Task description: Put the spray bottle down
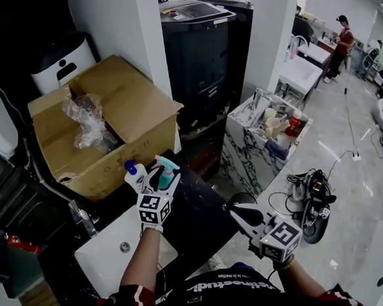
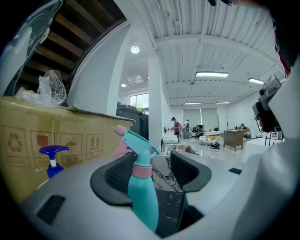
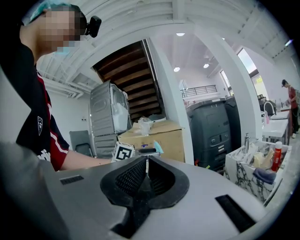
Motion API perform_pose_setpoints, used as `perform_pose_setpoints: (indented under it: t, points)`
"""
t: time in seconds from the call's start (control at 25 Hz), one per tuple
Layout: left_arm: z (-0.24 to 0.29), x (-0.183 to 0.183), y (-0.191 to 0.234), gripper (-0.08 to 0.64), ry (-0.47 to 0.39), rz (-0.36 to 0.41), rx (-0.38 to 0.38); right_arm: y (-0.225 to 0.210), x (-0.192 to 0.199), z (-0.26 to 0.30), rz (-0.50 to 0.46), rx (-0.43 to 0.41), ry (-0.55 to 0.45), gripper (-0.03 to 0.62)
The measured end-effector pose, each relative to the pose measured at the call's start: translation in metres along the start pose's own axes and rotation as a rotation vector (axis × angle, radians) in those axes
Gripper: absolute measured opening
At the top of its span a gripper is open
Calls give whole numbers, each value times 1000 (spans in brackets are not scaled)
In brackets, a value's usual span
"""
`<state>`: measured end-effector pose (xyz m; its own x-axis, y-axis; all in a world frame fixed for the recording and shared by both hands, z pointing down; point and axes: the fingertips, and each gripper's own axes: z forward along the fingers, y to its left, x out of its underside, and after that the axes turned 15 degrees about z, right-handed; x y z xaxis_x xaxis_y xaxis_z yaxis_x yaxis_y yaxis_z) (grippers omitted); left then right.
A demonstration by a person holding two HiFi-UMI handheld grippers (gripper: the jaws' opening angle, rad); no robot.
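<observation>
Standing upright on the dark marble worktop point(image 1: 199, 211), the teal plastic spray bottle with a pink collar point(image 2: 143, 197) sits between the jaws of the left claw point(image 2: 152, 161), which are spread wide and off its sides, so the set-down looks done. The brown cardboard box point(image 1: 129, 114) backs it closely. The right claw point(image 3: 146, 171), jaws together and empty, is held well aside, likely to stay clear

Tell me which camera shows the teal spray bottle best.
The left gripper view: the spray bottle stands large, close and upright inside the open left claw. The head view shows the bottle small, partly hidden by that claw. The right gripper view shows only its teal tip.
</observation>
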<state>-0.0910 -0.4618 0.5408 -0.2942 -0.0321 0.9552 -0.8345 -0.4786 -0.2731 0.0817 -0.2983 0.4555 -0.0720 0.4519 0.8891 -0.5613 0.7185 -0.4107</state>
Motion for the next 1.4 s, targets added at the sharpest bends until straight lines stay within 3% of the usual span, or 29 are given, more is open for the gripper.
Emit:
perform_pose_setpoints:
  t: [0.32,1.04,1.4]
  points:
    - [-10,-3,7,250,-16,13,-45,-3,1,4,0,-14,2,43]
    - [-54,16,29,245,4,-41,-124,16,3,32,-16,-83,29,43]
    - [-90,8,47,180,-6,-29,-167,33,3,50,-32,-126,41,43]
